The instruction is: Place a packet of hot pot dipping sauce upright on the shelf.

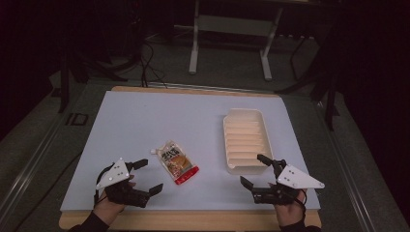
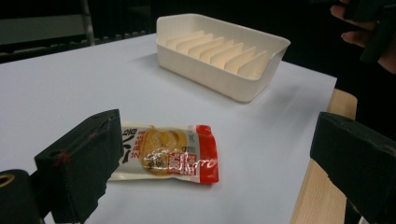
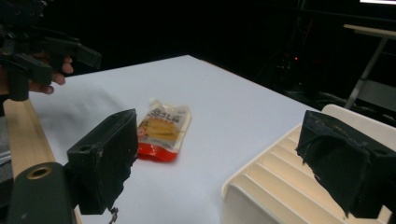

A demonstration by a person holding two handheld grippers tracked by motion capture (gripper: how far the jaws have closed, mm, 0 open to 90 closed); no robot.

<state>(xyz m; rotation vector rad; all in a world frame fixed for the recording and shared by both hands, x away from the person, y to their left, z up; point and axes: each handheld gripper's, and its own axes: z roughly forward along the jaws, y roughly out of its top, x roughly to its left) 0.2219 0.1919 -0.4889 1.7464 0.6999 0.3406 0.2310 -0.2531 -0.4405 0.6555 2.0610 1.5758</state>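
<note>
A flat food pouch (image 1: 177, 164) with a yellow picture and a red bottom end lies on the white table top, near the front middle. It also shows in the left gripper view (image 2: 166, 152) and the right gripper view (image 3: 164, 128). A cream ribbed tray (image 1: 245, 140) stands to its right, empty (image 2: 219, 53) (image 3: 280, 182). My left gripper (image 1: 151, 177) rests open at the front left, a short way left of the pouch, nothing between its jaws. My right gripper (image 1: 255, 170) is open at the front right, just by the tray's near end.
The white sheet lies on a wooden table (image 1: 193, 220) whose bare edge runs along the front. Beyond the far edge a metal stand (image 1: 232, 29) and cables sit on a dark floor. Open table surface (image 1: 159, 121) lies behind the pouch.
</note>
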